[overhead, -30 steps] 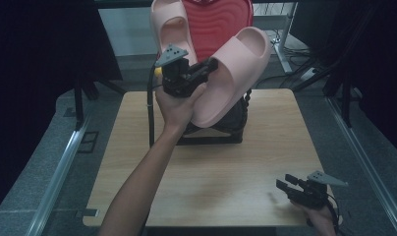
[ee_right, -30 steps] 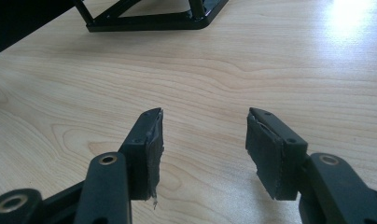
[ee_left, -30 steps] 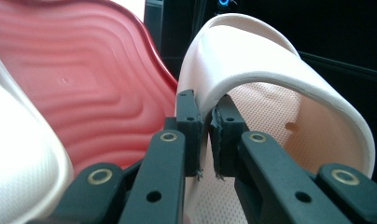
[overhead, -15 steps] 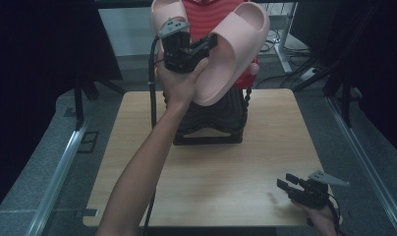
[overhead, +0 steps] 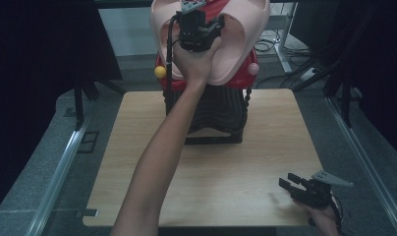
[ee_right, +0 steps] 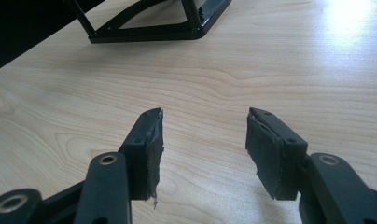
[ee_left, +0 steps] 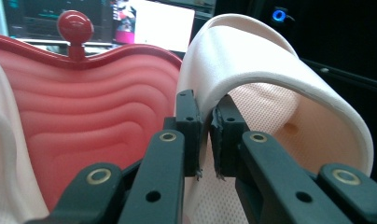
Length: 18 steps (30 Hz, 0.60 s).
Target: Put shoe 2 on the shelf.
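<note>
**Pink slipper, held at red rack by left hand-held gripper**

Item 1: left hand-held gripper (overhead: 199,30). It is being held high at the far side of the bench (overhead: 245,196), in front of the red rack, at the end of an outstretched forearm (overhead: 162,147). In the left gripper view its jaws are standing nearly together, clamping on the edge of the pink slipper's strap (ee_left: 270,70); the thin strap wall is sitting between the two pads (ee_left: 189,126).

Item 2: pink slipper (overhead: 236,44). It is hanging off the bench in the left grip, its upper arching to the right of the jaws in the left gripper view, the dotted footbed showing beneath. It is lying just beside the rack's ribbed red panel; whether it is touching the panel cannot be told.

Item 3: second pink slipper (overhead: 159,34). It is showing at the left of the rack, beside the held one.

Item 4: red rack (ee_left: 93,107). It is standing on a black frame (overhead: 216,118) at the bench's far middle, with a red knob (ee_left: 75,26) on top and a yellow knob (overhead: 160,72) at its left side.

Item 5: right hand-held gripper (overhead: 304,189). It is resting low over the near right corner of the bench, well apart from the rack. Its jaws are standing apart with nothing between them, bare wood grain (ee_right: 205,84) lying under them.
</note>
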Each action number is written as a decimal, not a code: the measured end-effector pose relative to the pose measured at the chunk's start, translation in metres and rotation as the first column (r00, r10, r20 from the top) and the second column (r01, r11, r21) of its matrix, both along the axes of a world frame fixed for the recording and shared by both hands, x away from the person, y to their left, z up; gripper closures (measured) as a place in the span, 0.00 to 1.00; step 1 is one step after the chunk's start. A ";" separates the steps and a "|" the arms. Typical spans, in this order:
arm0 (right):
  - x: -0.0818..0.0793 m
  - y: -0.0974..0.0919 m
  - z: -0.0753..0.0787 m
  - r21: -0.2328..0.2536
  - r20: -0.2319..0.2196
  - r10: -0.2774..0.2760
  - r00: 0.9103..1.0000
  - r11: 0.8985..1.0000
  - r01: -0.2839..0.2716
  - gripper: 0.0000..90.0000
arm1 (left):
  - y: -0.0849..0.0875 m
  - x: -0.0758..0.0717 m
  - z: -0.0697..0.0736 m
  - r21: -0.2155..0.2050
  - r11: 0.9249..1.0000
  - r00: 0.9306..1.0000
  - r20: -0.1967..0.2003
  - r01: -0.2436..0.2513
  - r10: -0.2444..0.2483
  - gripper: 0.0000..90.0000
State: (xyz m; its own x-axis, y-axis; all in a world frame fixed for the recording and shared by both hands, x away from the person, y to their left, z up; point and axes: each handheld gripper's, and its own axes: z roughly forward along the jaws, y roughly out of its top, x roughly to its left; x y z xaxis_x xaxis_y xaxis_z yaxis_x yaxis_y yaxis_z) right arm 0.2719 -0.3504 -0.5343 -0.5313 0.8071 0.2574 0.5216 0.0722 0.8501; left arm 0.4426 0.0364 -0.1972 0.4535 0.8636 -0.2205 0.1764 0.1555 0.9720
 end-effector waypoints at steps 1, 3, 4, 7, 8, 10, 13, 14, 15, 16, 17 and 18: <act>0.000 0.000 0.000 0.000 0.000 0.000 1.000 1.000 0.000 0.52 | 0.000 0.000 0.000 0.000 1.000 1.000 0.000 0.000 0.000 0.92; 0.000 0.000 0.000 0.000 0.000 -0.001 1.000 1.000 0.001 0.52 | -0.002 0.007 -0.002 -0.016 1.000 1.000 0.002 -0.025 0.025 0.92; -0.001 0.001 0.000 0.002 0.000 -0.002 1.000 1.000 0.002 0.52 | -0.004 0.010 -0.003 -0.023 0.999 0.999 0.001 -0.037 0.037 0.92; -0.001 0.001 0.000 0.001 0.000 0.000 1.000 1.000 0.000 0.52 | -0.008 0.020 -0.004 -0.027 0.997 0.997 0.006 -0.073 0.073 0.92; -0.001 0.001 0.000 0.001 0.000 0.000 1.000 1.000 0.000 0.52 | -0.008 0.020 -0.004 -0.027 0.997 0.997 0.006 -0.073 0.073 0.92; 0.000 0.002 0.000 -0.001 -0.003 0.002 1.000 1.000 -0.002 0.52 | -0.009 0.027 -0.005 -0.034 0.995 0.996 0.003 -0.089 0.089 0.92; 0.000 0.002 -0.001 -0.002 -0.003 0.002 1.000 1.000 -0.002 0.52 | -0.009 0.030 -0.006 -0.043 0.994 0.994 0.000 -0.105 0.105 0.91; 0.000 0.002 -0.001 0.000 -0.002 0.000 1.000 1.000 0.000 0.52 | -0.008 0.033 -0.008 -0.043 0.991 0.992 -0.004 -0.125 0.125 0.91; 0.000 0.002 -0.001 0.000 -0.003 -0.001 1.000 1.000 0.001 0.52 | -0.008 0.034 -0.009 -0.041 0.990 0.991 -0.007 -0.133 0.133 0.91; 0.000 0.002 -0.001 0.002 -0.004 -0.002 1.000 1.000 0.002 0.52 | -0.008 0.036 -0.010 -0.042 0.989 0.990 -0.010 -0.138 0.138 0.91; 0.000 0.002 -0.001 0.003 -0.003 -0.002 1.000 1.000 0.002 0.52 | -0.008 0.037 -0.010 -0.040 0.989 0.990 -0.011 -0.143 0.143 0.91; 0.000 0.002 0.000 -0.001 -0.004 0.000 1.000 1.000 0.000 0.52 | -0.009 0.037 -0.011 -0.036 0.988 0.989 -0.011 -0.148 0.148 0.90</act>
State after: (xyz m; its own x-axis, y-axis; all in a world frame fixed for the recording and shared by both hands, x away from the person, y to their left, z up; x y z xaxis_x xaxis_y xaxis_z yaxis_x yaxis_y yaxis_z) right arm 0.2716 -0.3487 -0.5347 -0.5302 0.8074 0.2588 0.5250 0.0730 0.8480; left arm 0.4799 0.0278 -0.2081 0.3192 0.9123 -0.2565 0.1564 0.2162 0.9637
